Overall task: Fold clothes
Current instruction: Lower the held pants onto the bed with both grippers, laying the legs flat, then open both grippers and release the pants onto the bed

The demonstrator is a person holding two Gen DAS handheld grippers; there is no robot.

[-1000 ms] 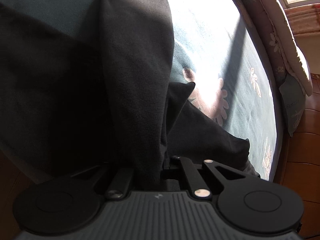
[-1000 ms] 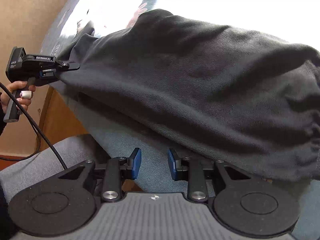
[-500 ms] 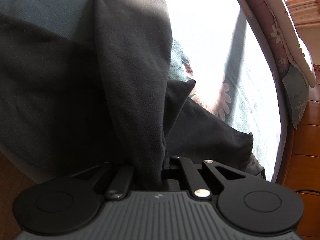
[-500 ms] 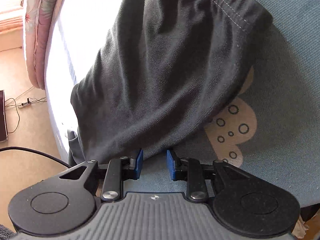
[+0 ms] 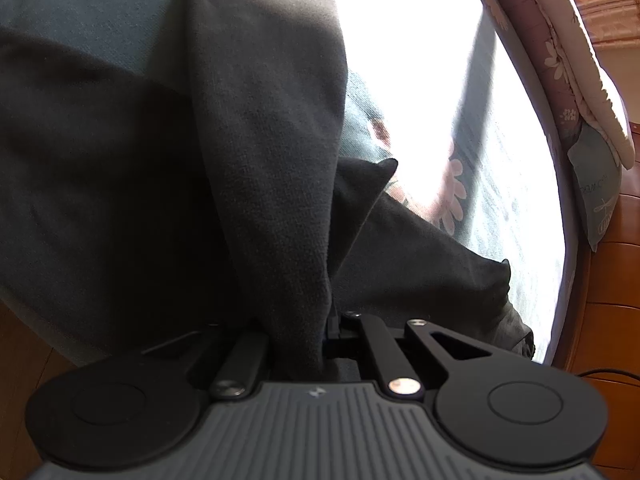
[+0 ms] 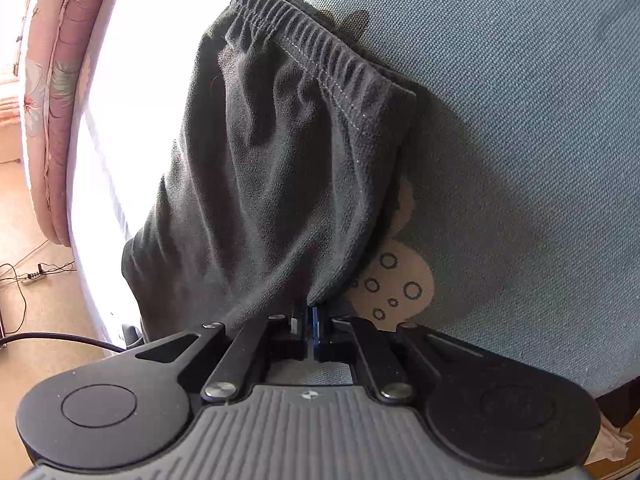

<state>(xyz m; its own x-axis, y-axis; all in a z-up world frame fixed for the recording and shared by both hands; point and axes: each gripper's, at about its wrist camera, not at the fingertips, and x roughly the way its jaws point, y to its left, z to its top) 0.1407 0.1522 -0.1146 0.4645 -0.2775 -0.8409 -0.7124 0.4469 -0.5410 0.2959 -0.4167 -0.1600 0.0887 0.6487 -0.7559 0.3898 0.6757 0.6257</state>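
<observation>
The dark grey trousers [image 5: 260, 152] hang in a long fold from the left tongs [image 5: 298, 344], clamped on the fabric, the rest trailing over the bed [image 5: 516, 184] with its floral sheet. In the right wrist view, the right tongs [image 6: 309, 322] have just closed, pinching an edge below the elastic waistband [image 6: 312, 44]. Both ends look gripped; judging from this, no tidy fold lies flat yet.

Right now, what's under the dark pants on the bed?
Under the dark pants lies a blue-grey sheet with a tan spotted print partly tucked beneath the cloth's edge. The rest of the print and whatever else lies under the cloth are covered.
</observation>
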